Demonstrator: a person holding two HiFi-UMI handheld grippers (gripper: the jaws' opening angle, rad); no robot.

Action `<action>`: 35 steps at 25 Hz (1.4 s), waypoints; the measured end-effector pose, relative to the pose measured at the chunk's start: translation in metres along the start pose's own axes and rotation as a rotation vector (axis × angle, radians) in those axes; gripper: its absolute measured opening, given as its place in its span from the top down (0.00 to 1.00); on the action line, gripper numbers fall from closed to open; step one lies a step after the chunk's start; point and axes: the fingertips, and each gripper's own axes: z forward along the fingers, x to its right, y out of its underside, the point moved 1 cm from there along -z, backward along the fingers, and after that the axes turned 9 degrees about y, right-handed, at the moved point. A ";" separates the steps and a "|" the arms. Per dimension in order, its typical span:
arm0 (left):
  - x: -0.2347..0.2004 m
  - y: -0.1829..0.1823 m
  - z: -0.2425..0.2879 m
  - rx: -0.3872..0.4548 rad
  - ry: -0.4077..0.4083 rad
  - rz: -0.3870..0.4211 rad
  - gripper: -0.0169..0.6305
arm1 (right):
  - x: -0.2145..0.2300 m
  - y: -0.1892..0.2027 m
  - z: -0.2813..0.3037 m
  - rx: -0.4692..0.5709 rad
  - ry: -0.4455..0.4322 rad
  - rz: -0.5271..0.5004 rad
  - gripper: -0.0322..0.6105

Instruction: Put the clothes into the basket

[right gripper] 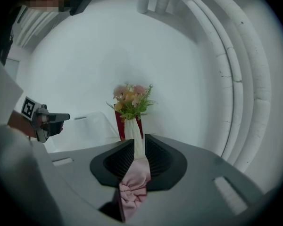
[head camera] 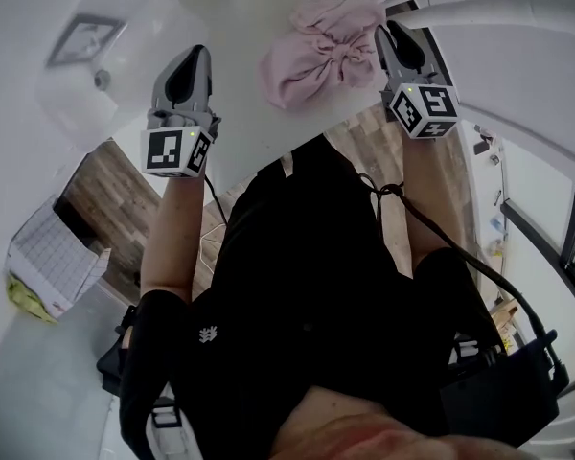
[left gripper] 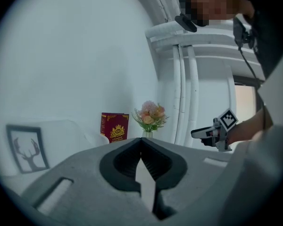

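well, the step in hand looks like the pick-up. the right gripper (right gripper: 137, 147) has a fold of the crumpled pale pink fabric garment (head camera: 311, 51) between its ribbed black pads. the pads stand only a narrow slit apart and the cloth fills that slit from side to side, so i read it as a pinch. the left gripper (left gripper: 141, 142) has its jaws pressed together at the tips with nothing in them, and it is held up well apart from the garment.

the garment sits bunched on the flat white table (head camera: 240, 123), near the table's front edge, with the right gripper at its right-hand side. none of it is in a basket. the pale translucent rounded container (head camera: 125, 99) beyond the left gripper, with a framed deer picture (left gripper: 26, 147) at it, may be the basket, though i cannot be sure.

next, i judge, the move calls for a firm hold and a lift high enough that the hanging folds clear the table. then comes a carry across and a release over the opening. the pinch takes only an edge, so the cloth could slip or drag.

the garment looks soft, thin and heavily gathered, with a scrunched band showing at the jaws. it will likely sag and trail.
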 end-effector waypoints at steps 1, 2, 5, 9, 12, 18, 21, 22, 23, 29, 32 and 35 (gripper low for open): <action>0.000 0.003 0.004 -0.007 0.004 0.000 0.97 | 0.001 0.004 0.004 -0.005 -0.002 -0.001 0.83; 0.000 0.007 0.008 -0.015 0.008 -0.001 0.97 | 0.003 0.008 0.007 -0.010 -0.002 -0.003 0.83; 0.001 0.016 0.017 -0.035 0.018 -0.005 0.97 | 0.009 0.018 0.016 -0.031 0.000 0.001 0.68; 0.001 0.023 0.025 -0.050 0.029 -0.010 0.97 | 0.014 0.023 0.024 -0.045 0.003 0.011 0.62; 0.002 0.027 0.033 -0.058 0.037 -0.014 0.97 | 0.016 0.034 0.034 -0.083 -0.020 0.028 0.39; 0.001 0.037 0.041 -0.081 0.046 -0.023 0.97 | 0.024 0.052 0.052 -0.126 -0.026 0.054 0.31; -0.001 0.042 0.043 -0.093 0.041 -0.028 0.97 | 0.025 0.057 0.060 -0.145 -0.036 0.067 0.31; -0.001 0.043 0.044 -0.097 0.039 -0.030 0.97 | 0.026 0.059 0.063 -0.153 -0.042 0.072 0.31; -0.002 0.045 0.044 -0.101 0.037 -0.032 0.97 | 0.026 0.061 0.066 -0.159 -0.049 0.078 0.31; -0.006 0.052 0.049 -0.114 0.019 -0.039 0.97 | 0.025 0.074 0.082 -0.202 -0.087 0.102 0.31; -0.008 0.053 0.049 -0.118 0.008 -0.042 0.97 | 0.024 0.077 0.089 -0.219 -0.103 0.116 0.31; -0.011 0.054 0.049 -0.121 -0.006 -0.045 0.97 | 0.022 0.083 0.095 -0.247 -0.133 0.138 0.31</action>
